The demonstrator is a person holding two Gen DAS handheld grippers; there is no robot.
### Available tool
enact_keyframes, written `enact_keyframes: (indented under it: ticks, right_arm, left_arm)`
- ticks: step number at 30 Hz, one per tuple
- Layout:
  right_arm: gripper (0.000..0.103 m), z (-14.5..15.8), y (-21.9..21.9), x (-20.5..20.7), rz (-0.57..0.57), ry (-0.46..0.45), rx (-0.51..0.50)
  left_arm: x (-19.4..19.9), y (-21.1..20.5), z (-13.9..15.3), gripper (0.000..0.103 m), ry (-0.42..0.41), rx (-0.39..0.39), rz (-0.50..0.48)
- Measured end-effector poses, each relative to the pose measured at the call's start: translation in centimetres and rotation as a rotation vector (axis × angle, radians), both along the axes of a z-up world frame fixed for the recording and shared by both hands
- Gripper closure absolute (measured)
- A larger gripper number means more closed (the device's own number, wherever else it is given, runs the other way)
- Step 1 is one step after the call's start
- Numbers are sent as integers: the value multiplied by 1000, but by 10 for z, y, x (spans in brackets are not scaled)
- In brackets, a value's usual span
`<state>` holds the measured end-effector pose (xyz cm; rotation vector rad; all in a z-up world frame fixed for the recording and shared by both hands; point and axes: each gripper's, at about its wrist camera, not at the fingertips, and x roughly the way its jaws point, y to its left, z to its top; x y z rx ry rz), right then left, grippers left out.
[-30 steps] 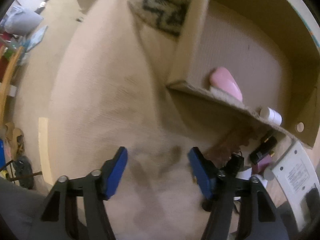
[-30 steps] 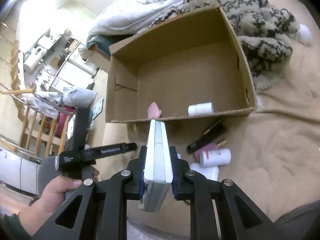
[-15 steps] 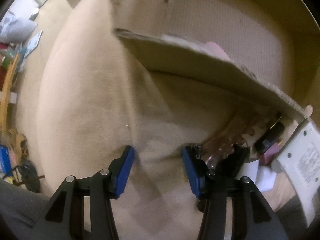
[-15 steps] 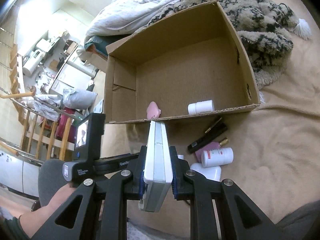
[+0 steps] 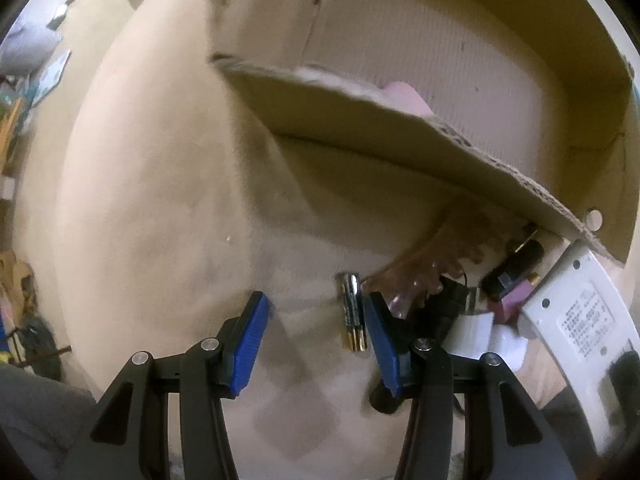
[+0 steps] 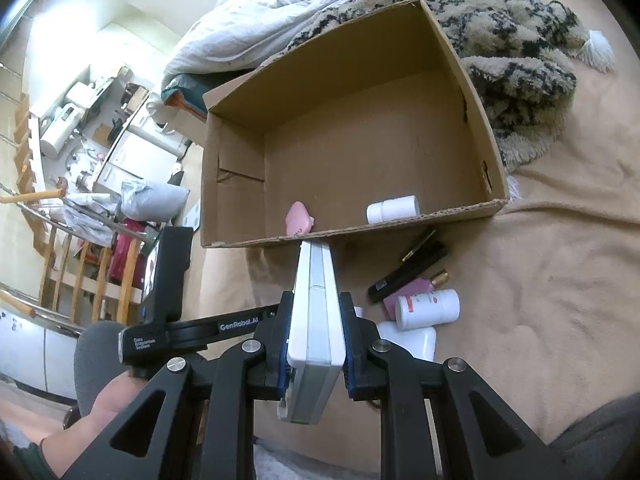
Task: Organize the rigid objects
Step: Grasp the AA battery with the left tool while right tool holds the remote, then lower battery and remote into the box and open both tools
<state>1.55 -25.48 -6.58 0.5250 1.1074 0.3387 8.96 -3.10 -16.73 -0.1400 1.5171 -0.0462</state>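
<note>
Already two items sit in the cardboard box [image 6: 360, 152]; right claw [image 6: 316, 344] clamps a white device [image 6: 314, 320], left claw [image 5: 316, 332] gapes near batteries [image 5: 352, 312].

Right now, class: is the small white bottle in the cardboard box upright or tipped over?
Tipped: the small white bottle lies sideways on the cardboard box floor.

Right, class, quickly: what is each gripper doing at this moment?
Left gripper: open, holding nothing, a small metal tube between its fingers.
Right gripper: shut on a flat white device.
</note>
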Motion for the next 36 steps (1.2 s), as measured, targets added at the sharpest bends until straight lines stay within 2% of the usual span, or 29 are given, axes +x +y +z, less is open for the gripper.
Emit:
enact_keyframes:
  ticks: [2,6,7,9,11,13,16,21,23,25,29,36]
  right_arm:
    - [82,0,0,1,-3,3,-6]
    - [82,1,0,1,-5,-4,-13]
    - [82,1,0,1,-6,-6,-13]
    - [83,3,0,-1,-8,-14,-12]
    - [82,6,-2,-3,-10,-28,-7]
    - [82,10,-4,-6,-13,-44,-1]
    - [82,18,-7,-12,-14,-76,19]
    - [82,44,-19,-19,-34,-177,44]
    - [82,50,-23,-16,-49,-201,41]
    - [82,54,-26,-10,-58,-207,31]
    - [82,58,-28,8,-59,-214,-13]
    - [82,48,-33,52,-65,-200,-62]
  left_arm:
    - [0,-5,-1,61,-8,22,-23]
    - [0,-6,0,90,-26,71,-46]
    - [6,-7,1,93,-23,68,-42]
    - [7,1,4,94,-18,39,-18]
    - [5,9,12,94,-31,41,3]
    - [3,10,25,94,-76,48,8]
    - [-5,17,53,94,-143,18,16]
    - [-18,36,91,94,-235,-17,42]
    - [-31,28,95,94,-261,-14,39]
    - [-26,29,112,94,-297,0,24]
    - [-19,26,125,94,-345,23,-1]
    - [24,0,134,94,-385,42,-69]
